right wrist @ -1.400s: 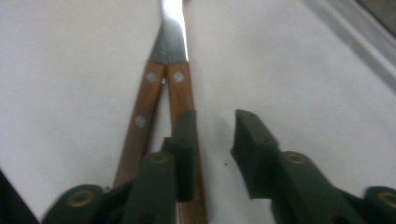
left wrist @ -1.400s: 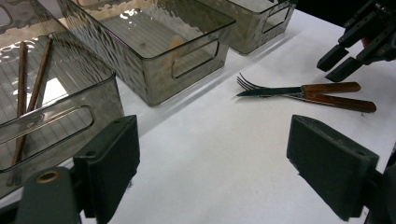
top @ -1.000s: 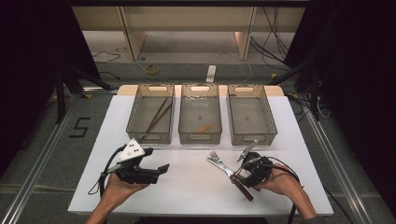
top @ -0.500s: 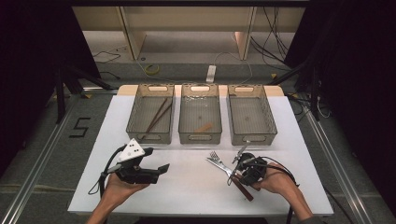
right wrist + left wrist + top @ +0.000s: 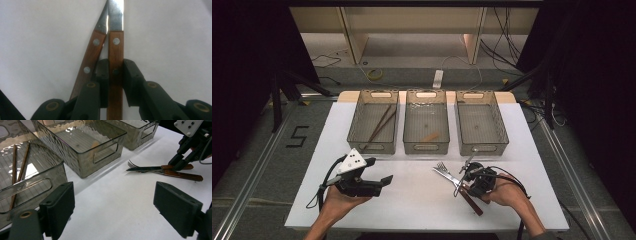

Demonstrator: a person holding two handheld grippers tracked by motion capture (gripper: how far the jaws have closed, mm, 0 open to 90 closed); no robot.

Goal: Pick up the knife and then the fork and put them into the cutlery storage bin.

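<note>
A knife (image 5: 116,53) and a fork (image 5: 90,58), both with riveted wooden handles, lie side by side on the white table (image 5: 422,200). My right gripper (image 5: 115,72) points down at them; its jaws have just been closing and the pads now press on the knife's handle. In the high view the right gripper (image 5: 464,182) sits at the front right, with the fork's tines (image 5: 441,167) pointing away to the left. The left gripper (image 5: 384,180) hovers at the front left, open and holding nothing. From the left gripper (image 5: 115,207) view, the knife (image 5: 143,168) lies across the fork.
Three clear trays stand in a row at the back. The left tray (image 5: 355,135) holds two brown chopsticks (image 5: 379,122), the middle tray (image 5: 426,148) a small wooden piece (image 5: 430,136), and the right tray (image 5: 482,149) nothing. Cables trail from both grippers.
The right gripper's jaws have closed onto the knife's handle, and the hand edged slightly left. The left gripper has stayed still.
</note>
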